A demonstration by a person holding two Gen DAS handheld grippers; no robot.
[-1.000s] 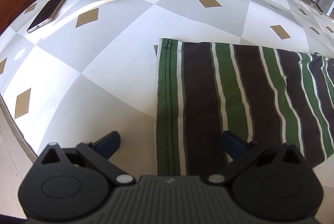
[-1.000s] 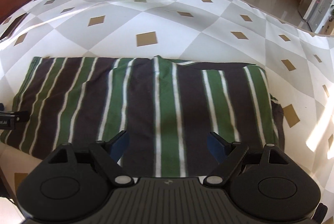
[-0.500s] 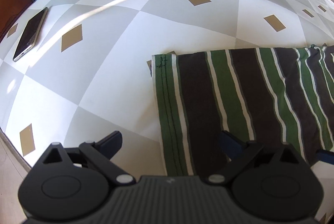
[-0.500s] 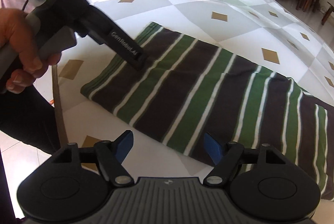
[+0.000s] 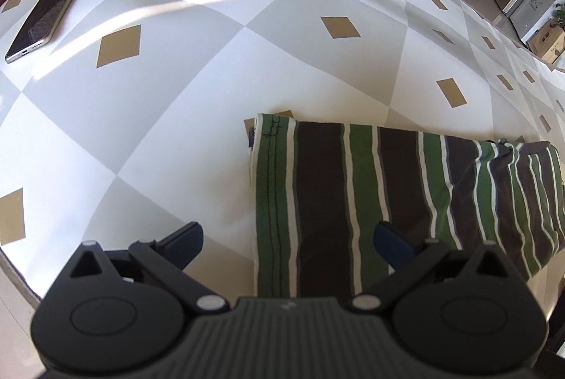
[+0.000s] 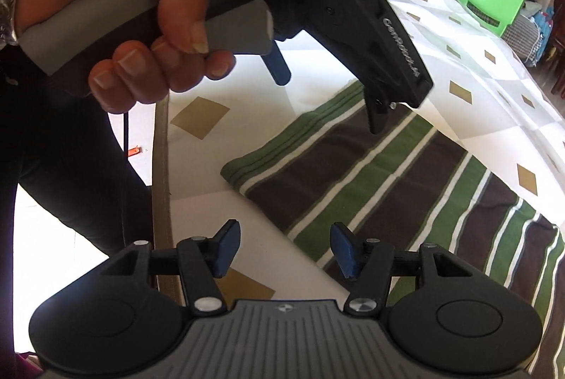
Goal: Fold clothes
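Garment, a green, brown and white striped cloth [image 5: 370, 195], lies as a flat folded band near the table's front edge. Left gripper [image 5: 287, 237] wide, right gripper [image 6: 285, 246] narrower, both empty. Either mid-fold or done; can't tell.

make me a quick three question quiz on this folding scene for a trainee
1. True or false: the left tongs are clamped on the green, brown and white striped folded garment.
2. What flat dark device lies on the diamond-patterned white and grey cloth?
3. The right tongs are: A open and empty, B shut on the garment, C out of view.

Key
1. False: both blue fingers stand apart, holding nothing.
2. A smartphone, far left, away from the garment.
3. A.
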